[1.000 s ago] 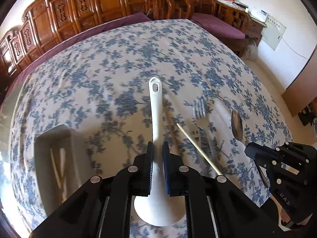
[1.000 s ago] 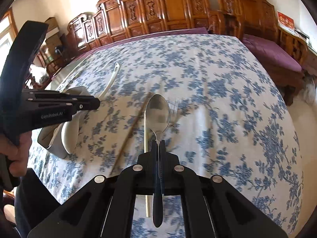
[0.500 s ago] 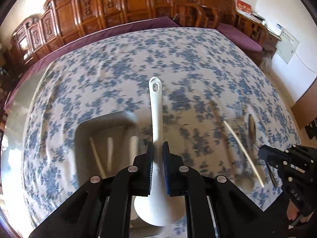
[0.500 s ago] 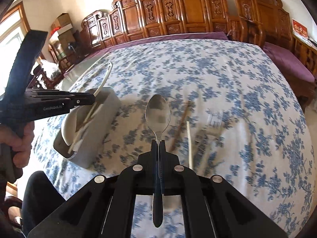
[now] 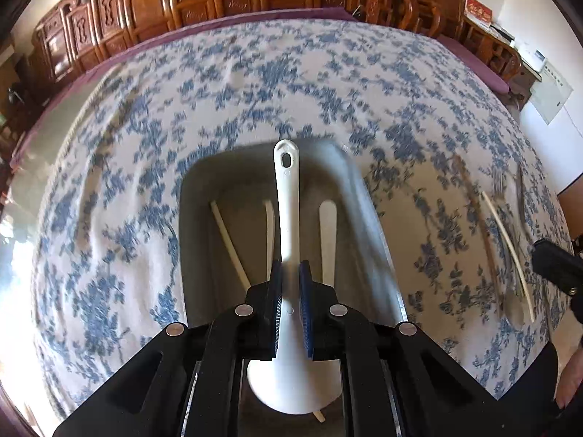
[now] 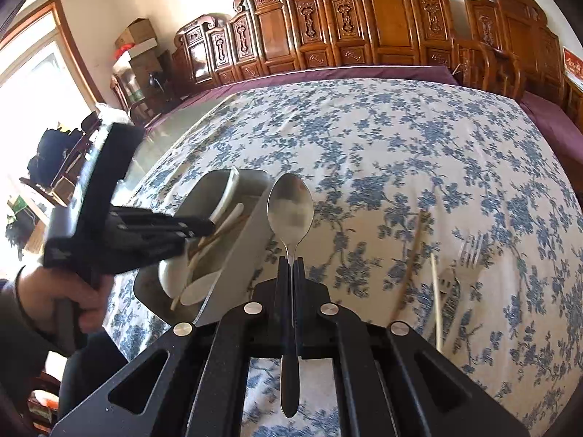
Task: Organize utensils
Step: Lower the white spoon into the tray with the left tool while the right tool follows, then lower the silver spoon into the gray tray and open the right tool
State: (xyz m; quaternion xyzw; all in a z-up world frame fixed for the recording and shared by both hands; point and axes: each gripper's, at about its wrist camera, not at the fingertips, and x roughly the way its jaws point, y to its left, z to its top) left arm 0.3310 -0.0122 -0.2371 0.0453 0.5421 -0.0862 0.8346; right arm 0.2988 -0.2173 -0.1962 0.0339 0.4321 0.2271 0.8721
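Observation:
My left gripper (image 5: 290,280) is shut on a white plastic rice paddle (image 5: 286,196), held handle-forward over the grey utensil bin (image 5: 189,196). The bin holds pale chopsticks (image 5: 229,240) and another white utensil (image 5: 328,233). My right gripper (image 6: 290,266) is shut on a metal spoon (image 6: 290,207) with a black handle, bowl pointing forward, just right of the bin (image 6: 240,255). The left gripper (image 6: 204,225) shows in the right wrist view, holding the paddle (image 6: 226,196) over the bin.
On the blue floral tablecloth (image 6: 400,138) to the right lie a brown chopstick (image 6: 411,262), a pale chopstick (image 6: 435,302) and a metal fork (image 6: 470,247). Carved wooden chairs (image 6: 364,29) line the table's far side. A window is at the left.
Both grippers have moved left. The paddle now hangs over the bin, and the spoon has come up beside the bin's right wall. The chopsticks and fork stay on the cloth.

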